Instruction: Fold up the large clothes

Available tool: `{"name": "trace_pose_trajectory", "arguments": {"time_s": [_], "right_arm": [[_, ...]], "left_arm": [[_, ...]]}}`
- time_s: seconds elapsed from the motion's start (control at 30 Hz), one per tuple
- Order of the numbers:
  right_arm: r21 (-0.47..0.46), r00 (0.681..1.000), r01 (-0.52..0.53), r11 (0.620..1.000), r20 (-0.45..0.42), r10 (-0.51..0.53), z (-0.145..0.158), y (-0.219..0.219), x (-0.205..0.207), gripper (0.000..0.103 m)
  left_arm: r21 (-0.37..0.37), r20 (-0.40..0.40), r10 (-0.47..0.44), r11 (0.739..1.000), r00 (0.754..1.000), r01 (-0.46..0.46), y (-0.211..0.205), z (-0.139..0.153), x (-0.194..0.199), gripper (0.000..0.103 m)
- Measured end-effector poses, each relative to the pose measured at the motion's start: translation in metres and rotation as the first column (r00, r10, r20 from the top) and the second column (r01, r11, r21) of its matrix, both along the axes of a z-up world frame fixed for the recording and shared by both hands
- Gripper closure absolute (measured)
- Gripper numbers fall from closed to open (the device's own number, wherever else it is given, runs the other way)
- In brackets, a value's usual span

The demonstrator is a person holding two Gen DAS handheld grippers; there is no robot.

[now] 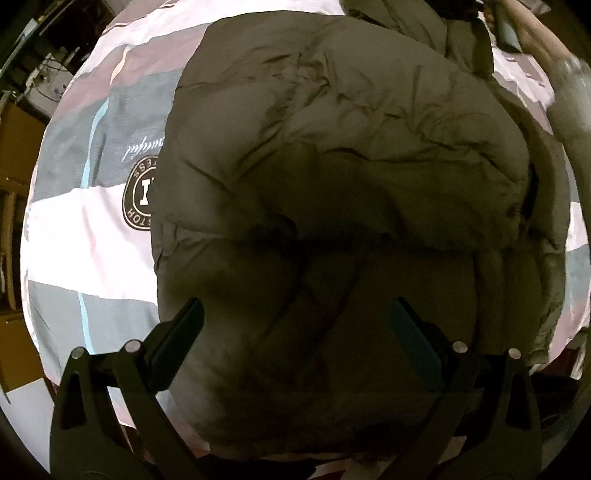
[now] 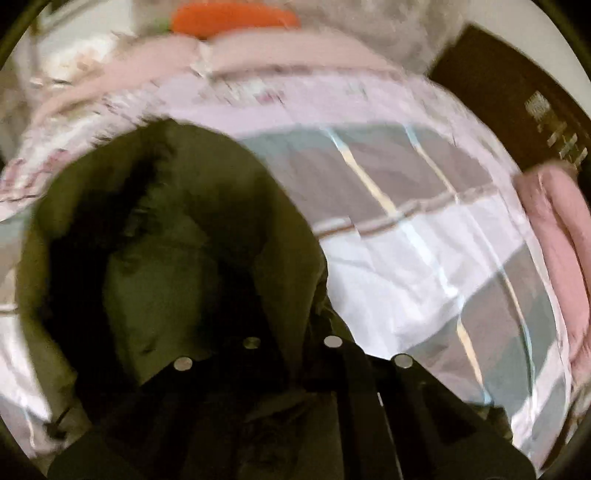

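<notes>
On the bed, over a pink, grey and white striped quilt (image 1: 92, 221), lies a bulky olive padded jacket (image 1: 332, 147), partly folded. The left tongs (image 1: 295, 325) hang straight above its near end, spread wide, holding nothing; whether the tips touch the fabric is unclear. The right tongs (image 2: 291, 332) are closed, their tips buried in the jacket's fabric at the dark-lined hood (image 2: 155, 240), apparently pinching it. That view is blurred. At the far edge sit an orange object (image 2: 236, 18) and a pink bundle (image 2: 557, 240) at the right, both indistinct.
</notes>
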State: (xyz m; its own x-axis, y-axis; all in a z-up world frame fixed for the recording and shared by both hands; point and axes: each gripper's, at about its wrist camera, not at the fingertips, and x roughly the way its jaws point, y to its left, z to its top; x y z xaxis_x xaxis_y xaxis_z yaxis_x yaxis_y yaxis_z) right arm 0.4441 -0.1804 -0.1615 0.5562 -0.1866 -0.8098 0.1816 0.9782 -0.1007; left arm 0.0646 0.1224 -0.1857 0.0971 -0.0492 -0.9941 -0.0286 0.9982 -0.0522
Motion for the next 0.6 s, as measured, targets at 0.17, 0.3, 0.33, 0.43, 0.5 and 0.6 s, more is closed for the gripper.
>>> {"name": "trace_pose_trajectory", "arguments": {"time_s": [0.17, 0.3, 0.33, 0.43, 0.5, 0.6], "right_arm": [[0.139, 0.919, -0.277, 0.951, 0.327, 0.22, 0.089, -0.02, -0.149, 0.099], [0.201, 0.843, -0.465, 0.862, 0.396, 0.363, 0.115, -0.074, -0.295, 0.098], [0.193, 0.854, -0.457, 0.868, 0.369, 0.368, 0.109, -0.091, -0.326, 0.095], [0.086, 0.931, -0.353, 0.932, 0.135, 0.34, 0.066, -0.127, -0.371, 0.028], [-0.027, 0.953, -0.297, 0.954, 0.048, 0.298, 0.042, -0.138, -0.392, 0.02], [-0.16, 0.953, -0.297, 0.941, -0.116, 0.281, 0.015, -0.129, -0.406, 0.019]], "left_arm": [[-0.002, 0.032, 0.023, 1.0, 0.999, -0.023, 0.009, 0.009, -0.008, 0.002], [0.016, 0.074, 0.059, 0.998, 0.995, -0.06, 0.016, 0.022, -0.016, 0.002], [0.011, 0.086, 0.072, 0.997, 0.994, -0.073, 0.018, 0.026, -0.018, 0.002], [-0.033, 0.129, 0.114, 0.993, 0.985, -0.111, 0.025, 0.036, -0.023, 0.002], [-0.049, 0.146, 0.128, 0.991, 0.981, -0.122, 0.021, 0.038, -0.023, 0.002], [-0.092, 0.146, 0.126, 0.989, 0.981, -0.113, 0.011, 0.036, -0.013, 0.002]]}}
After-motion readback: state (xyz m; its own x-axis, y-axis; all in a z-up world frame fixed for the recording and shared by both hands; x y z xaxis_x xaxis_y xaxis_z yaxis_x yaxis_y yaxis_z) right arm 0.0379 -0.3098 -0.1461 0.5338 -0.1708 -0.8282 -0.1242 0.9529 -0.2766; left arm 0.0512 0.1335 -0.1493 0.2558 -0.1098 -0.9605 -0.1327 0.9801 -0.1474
